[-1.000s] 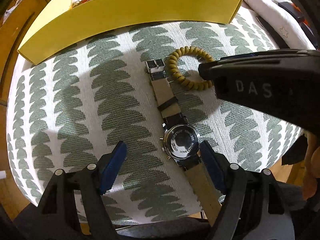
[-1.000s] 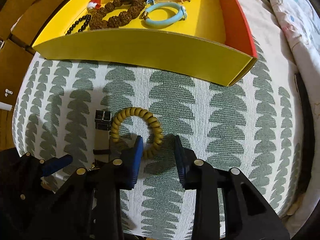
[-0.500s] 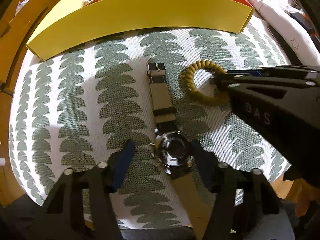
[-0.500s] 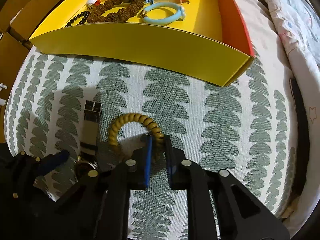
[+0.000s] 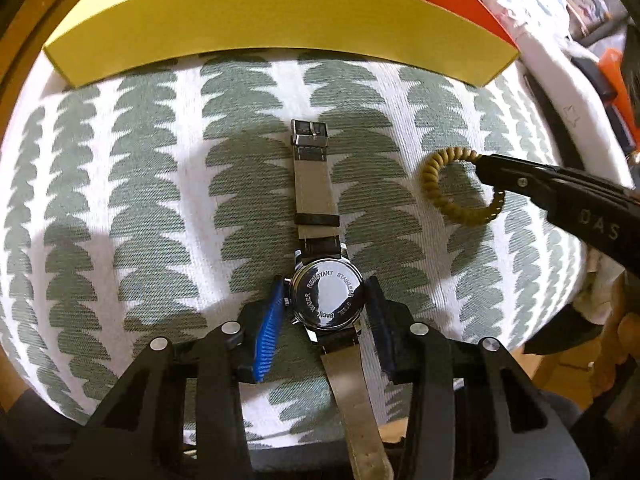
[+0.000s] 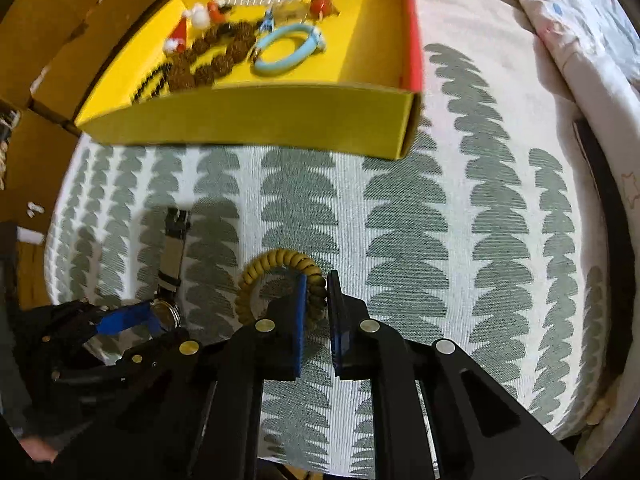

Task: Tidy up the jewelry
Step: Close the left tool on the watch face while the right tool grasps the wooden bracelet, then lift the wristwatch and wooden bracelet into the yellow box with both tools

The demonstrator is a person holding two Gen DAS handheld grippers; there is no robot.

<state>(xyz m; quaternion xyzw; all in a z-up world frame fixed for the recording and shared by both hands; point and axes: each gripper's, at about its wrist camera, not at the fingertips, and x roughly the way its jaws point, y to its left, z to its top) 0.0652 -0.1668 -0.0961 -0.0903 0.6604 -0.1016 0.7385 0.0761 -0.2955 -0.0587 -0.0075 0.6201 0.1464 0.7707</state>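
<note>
My left gripper (image 5: 326,312) sits low over the watch (image 5: 328,300), which lies face down on the leaf-patterned cloth (image 5: 140,208). Its jaws have just been closing, with the steel case between them. The blue pad touches the crown side; the dark pad sits right at the other edge, though I cannot tell whether it is pressing. On the case back I read "WATER RESISTANT", "STAINLESS STEEL" and "BACK" around the rim. The strap runs away from me to the buckle (image 5: 310,132), with the other strap end passing under the gripper.

My right gripper (image 6: 317,300) is clenched on the olive coil bracelet (image 6: 276,276); one side of the ring is pinched between the blue pads while the rest loops out to the left. In the left wrist view, the right gripper's black body shows the letters "DAS".

Beyond both lies the yellow tray (image 6: 248,120) with its red side wall, holding a light blue bracelet (image 6: 288,50), brown beads (image 6: 212,60) and small red-and-white charms (image 6: 192,24).
</note>
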